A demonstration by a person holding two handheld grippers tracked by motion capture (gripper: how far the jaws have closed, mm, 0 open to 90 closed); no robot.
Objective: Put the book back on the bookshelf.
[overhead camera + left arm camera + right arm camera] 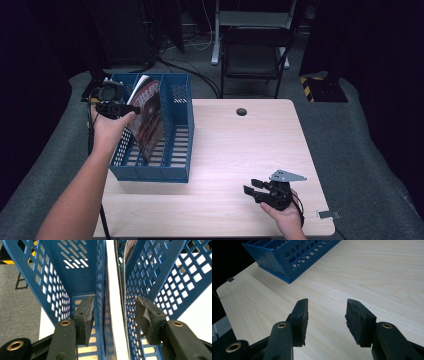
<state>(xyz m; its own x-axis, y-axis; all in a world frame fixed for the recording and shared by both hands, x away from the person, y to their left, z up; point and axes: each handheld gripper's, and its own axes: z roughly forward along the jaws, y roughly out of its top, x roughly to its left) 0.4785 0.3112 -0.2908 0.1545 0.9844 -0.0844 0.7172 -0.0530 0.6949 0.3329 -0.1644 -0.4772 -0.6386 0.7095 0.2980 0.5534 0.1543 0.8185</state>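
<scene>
Spread black jaws of the left gripper [113, 320] straddle a glossy magazine [113, 302] in the perforated blue plastic file rack [175, 277].

A lab recording booth, this: black curtains [30, 75] down both sides, loose cables [192, 47] and a folding chair [255, 52] at the top centre, grey padding [360, 150] ringing the pale tabletop [240, 150]

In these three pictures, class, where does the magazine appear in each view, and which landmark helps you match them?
High view: the magazine leans in the middle compartment of the blue file rack, upper left.
Left gripper view: its edge runs up the centre, between the open left gripper jaws, untouched.
Right gripper view: I cannot make it out; the rack sits top left.
Shared landmark: the rack.
</scene>
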